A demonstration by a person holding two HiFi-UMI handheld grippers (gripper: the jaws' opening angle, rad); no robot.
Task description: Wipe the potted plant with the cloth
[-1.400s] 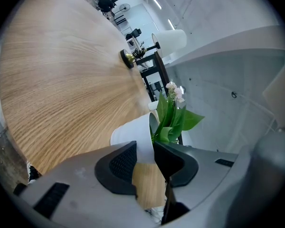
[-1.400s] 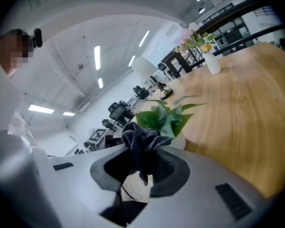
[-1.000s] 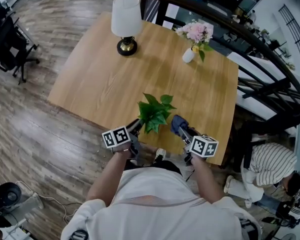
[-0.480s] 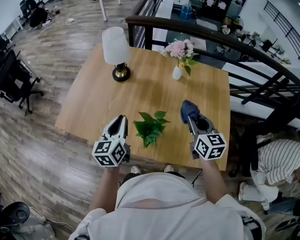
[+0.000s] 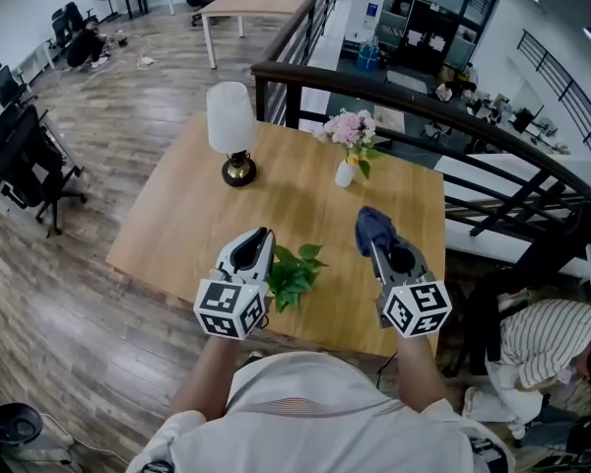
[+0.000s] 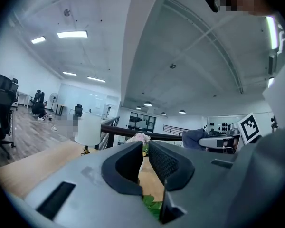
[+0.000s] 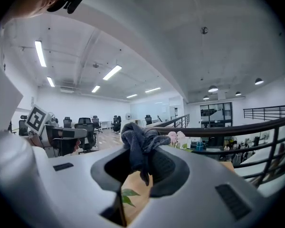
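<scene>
Potted plant (image 5: 294,274) waits below. To its right, the right gripper (image 5: 374,244) pinches the cloth (image 5: 372,227), ready to wipe. To its left, the left gripper (image 5: 259,239) has its fingers just closing, narrow and empty.

Wears a white short-sleeved shirt (image 5: 315,417) with a thin reddish line curving across it and dark markings at the sleeve edges. Shows light grey moulded shells on the left hand-held gripper (image 6: 145,148) and the right hand-held gripper (image 7: 141,155), with black jaw linings, ribbed on the inner faces. Bears a left marker cube (image 5: 231,310) and a right marker cube (image 5: 415,308), white with black square patterns. Shows the left jaws just drawn closer, a narrow slit apart, nothing between.
</scene>
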